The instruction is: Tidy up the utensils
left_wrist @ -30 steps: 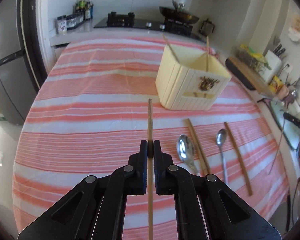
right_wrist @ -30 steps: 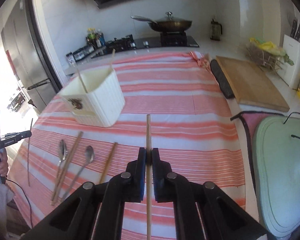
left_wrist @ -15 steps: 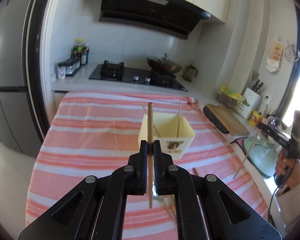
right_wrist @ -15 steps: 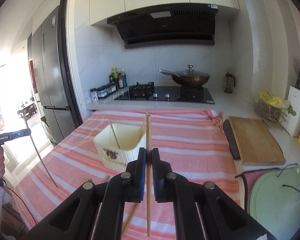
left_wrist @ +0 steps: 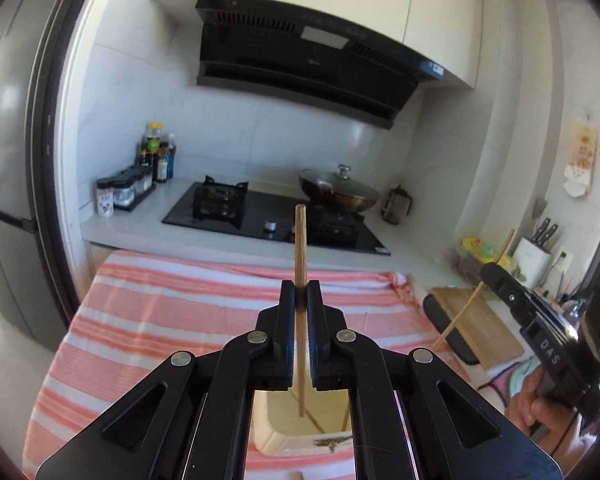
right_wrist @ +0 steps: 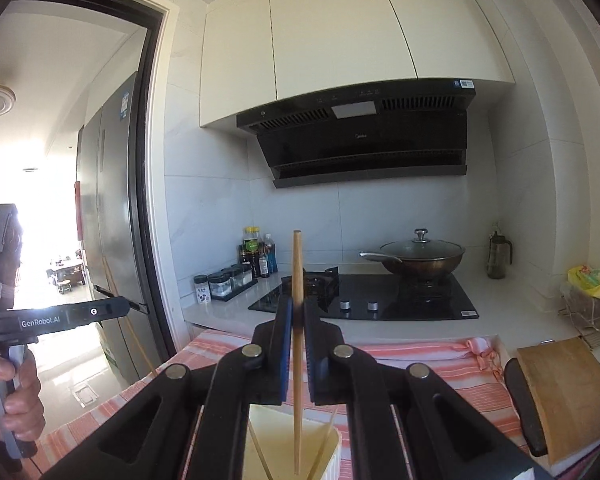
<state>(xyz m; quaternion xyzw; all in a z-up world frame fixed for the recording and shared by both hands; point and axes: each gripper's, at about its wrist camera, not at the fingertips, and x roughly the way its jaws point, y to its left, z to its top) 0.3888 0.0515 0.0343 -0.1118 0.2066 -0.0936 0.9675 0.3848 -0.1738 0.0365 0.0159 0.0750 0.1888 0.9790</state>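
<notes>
My left gripper [left_wrist: 300, 290] is shut on a wooden chopstick [left_wrist: 300, 240] held nearly upright, its lower end hanging over the open top of the cream utensil holder [left_wrist: 296, 446] seen between the gripper arms. My right gripper [right_wrist: 297, 308] is shut on another wooden chopstick [right_wrist: 297, 264], also upright, with its lower tip above the same holder [right_wrist: 332, 452]. Two chopsticks lean inside the holder. In the left wrist view the right gripper [left_wrist: 496, 276] shows at the right edge with its chopstick [left_wrist: 476, 296]. In the right wrist view the left gripper [right_wrist: 116, 307] shows at the left.
The holder stands on a table with an orange-and-white striped cloth [left_wrist: 172, 308]. Behind it are a gas hob [right_wrist: 364, 296], a lidded wok [right_wrist: 420, 256], spice jars [left_wrist: 120, 196] and bottles. A wooden cutting board [right_wrist: 568, 392] lies at the right. A fridge [left_wrist: 8, 200] stands left.
Both grippers have risen and tipped up with their chopsticks, coming in over the holder. The spoons and chopsticks lying on the cloth have dropped out of view.
</notes>
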